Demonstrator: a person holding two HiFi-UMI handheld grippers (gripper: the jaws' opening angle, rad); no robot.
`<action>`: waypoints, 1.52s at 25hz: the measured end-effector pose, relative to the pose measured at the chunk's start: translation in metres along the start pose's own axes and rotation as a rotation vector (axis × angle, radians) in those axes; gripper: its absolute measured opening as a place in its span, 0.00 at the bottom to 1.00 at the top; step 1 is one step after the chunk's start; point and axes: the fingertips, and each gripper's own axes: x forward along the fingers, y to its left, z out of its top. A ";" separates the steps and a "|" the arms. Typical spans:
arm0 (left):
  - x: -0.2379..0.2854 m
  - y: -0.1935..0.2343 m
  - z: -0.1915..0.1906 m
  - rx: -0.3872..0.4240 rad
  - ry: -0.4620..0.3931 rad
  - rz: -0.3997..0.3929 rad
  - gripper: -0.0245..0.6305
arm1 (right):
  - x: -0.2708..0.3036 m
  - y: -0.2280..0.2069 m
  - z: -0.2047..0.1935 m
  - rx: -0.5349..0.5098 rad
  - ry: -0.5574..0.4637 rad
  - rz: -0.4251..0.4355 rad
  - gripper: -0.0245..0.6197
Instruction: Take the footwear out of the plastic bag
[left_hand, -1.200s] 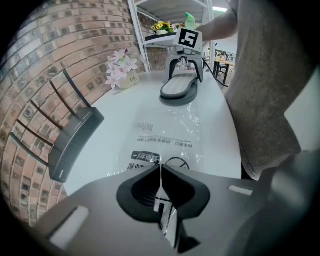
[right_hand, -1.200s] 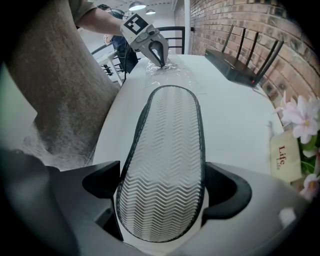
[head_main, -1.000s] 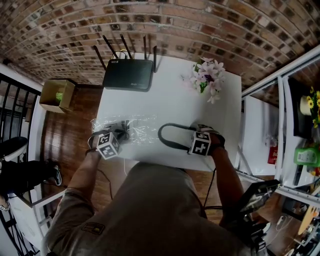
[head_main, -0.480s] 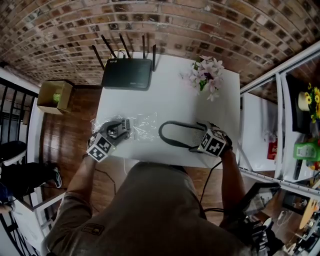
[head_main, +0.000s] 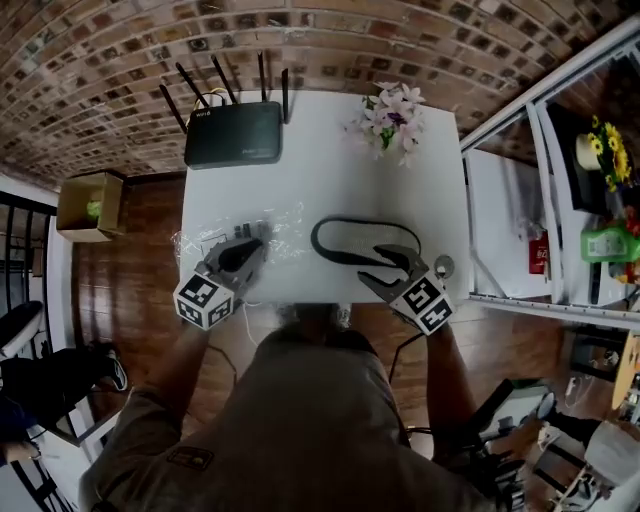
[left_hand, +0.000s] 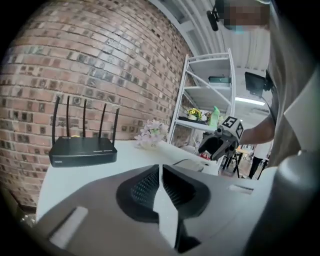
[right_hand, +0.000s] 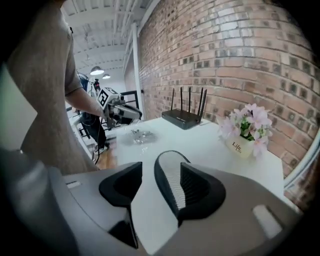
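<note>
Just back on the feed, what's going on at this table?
A person holds both grippers over a white table. The black-rimmed slipper lies on it, out of the crumpled clear plastic bag. The jaws of the left gripper have just been closing, now shut on nothing; those of the right gripper, also closing, stand apart, gripping nothing.

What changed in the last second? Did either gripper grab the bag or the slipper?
Both grippers rose off the table and drew back toward the person. The left gripper left the plastic bag; its jaws have just been closing, with nothing between them. The right gripper backed off the slipper, its jaws closing but still apart, gripping nothing. The plastic bag, slipper, router and flowers stayed put.
</note>
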 end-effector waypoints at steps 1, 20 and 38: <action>0.001 -0.010 0.001 -0.010 -0.009 -0.016 0.06 | -0.003 0.008 0.005 0.014 -0.036 -0.011 0.40; -0.064 -0.256 -0.019 -0.069 -0.150 0.064 0.04 | -0.165 0.143 -0.025 0.306 -0.597 0.015 0.06; -0.119 -0.305 -0.017 -0.041 -0.180 -0.001 0.04 | -0.188 0.224 -0.020 0.265 -0.603 -0.080 0.06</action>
